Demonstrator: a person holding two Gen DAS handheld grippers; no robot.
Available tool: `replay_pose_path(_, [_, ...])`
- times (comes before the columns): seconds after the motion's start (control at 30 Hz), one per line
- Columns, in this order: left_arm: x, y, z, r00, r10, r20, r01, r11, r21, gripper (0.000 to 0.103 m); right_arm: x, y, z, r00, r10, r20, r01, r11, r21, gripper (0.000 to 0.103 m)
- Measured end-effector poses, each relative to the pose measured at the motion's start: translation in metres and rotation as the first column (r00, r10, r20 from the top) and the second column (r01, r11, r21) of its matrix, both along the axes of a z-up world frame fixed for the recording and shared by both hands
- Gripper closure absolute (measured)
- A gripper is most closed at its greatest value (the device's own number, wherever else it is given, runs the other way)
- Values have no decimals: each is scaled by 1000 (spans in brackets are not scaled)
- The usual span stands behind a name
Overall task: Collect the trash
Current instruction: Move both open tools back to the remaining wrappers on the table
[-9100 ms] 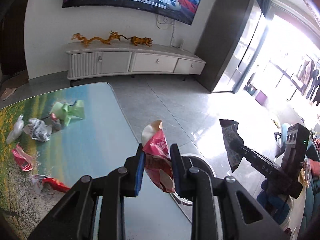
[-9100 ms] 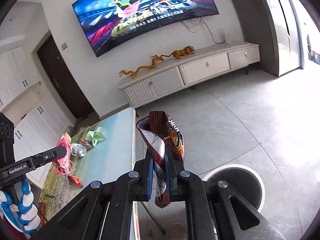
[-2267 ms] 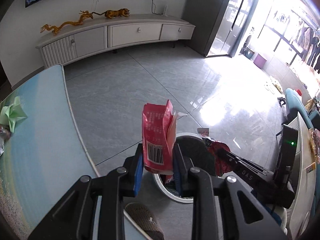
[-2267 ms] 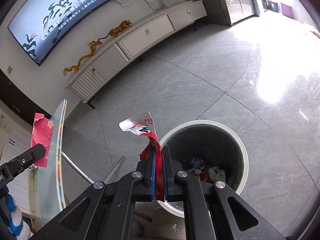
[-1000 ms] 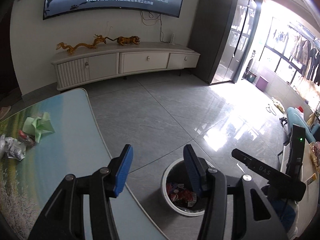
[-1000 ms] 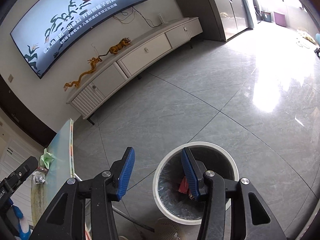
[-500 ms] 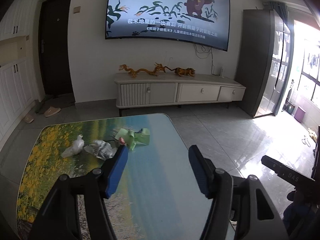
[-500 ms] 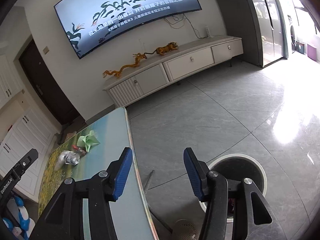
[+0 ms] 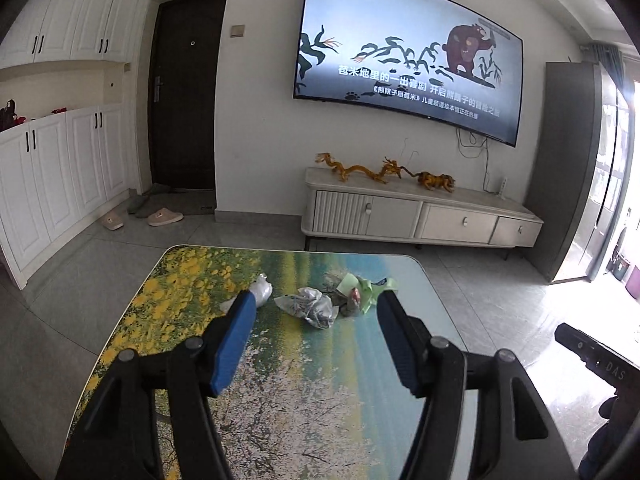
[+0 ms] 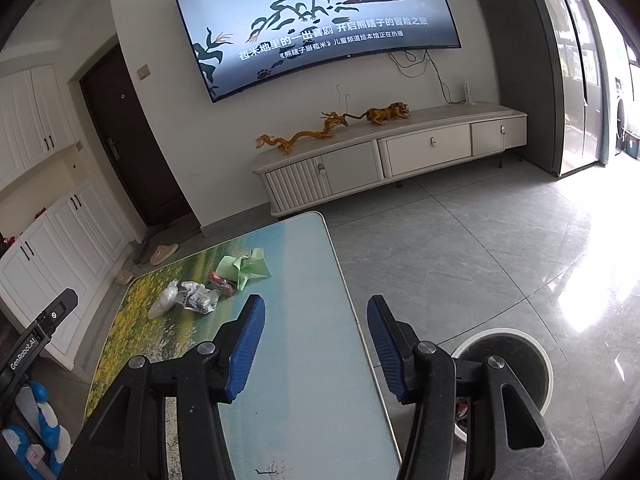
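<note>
Both the left gripper [image 9: 314,312] and right gripper [image 10: 316,318] hang with jaws spread and nothing between them. The crumpled trash [image 9: 312,306] lies on the table [image 9: 280,400], just beyond the left jaws; the bin [image 10: 516,354] sits beside the right. "GenRobot.AI" marks one tool, "DAS" the other.

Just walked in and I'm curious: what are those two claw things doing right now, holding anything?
Left gripper: open, holding nothing.
Right gripper: open, holding nothing.

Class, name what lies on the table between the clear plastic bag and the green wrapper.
A crumpled silver wrapper lies between the clear plastic bag and green wrapper; both views show it.
</note>
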State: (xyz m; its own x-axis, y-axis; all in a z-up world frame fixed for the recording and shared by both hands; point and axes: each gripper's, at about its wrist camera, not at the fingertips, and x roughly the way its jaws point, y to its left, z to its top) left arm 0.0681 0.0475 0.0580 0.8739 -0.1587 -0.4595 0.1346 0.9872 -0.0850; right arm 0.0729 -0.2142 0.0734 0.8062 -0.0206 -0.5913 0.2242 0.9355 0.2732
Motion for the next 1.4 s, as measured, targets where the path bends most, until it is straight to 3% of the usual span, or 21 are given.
replay_pose_path(0.33, [-13,41,-10,997,68,21,-68,997,-23,42,11,52,7,999,33,2,-33,996,-78,52])
replay_pose_path(0.73, [-5,89,-23,989,146,9,-145,986,-77,42,36,101,-6,996,83,-31,-86,988,-132,52])
replay_pose_path(1.4, [25,76,-31,992,115,-51,-119,989,-84,42,61,105,7,988,157,3,-155,981,-118,52])
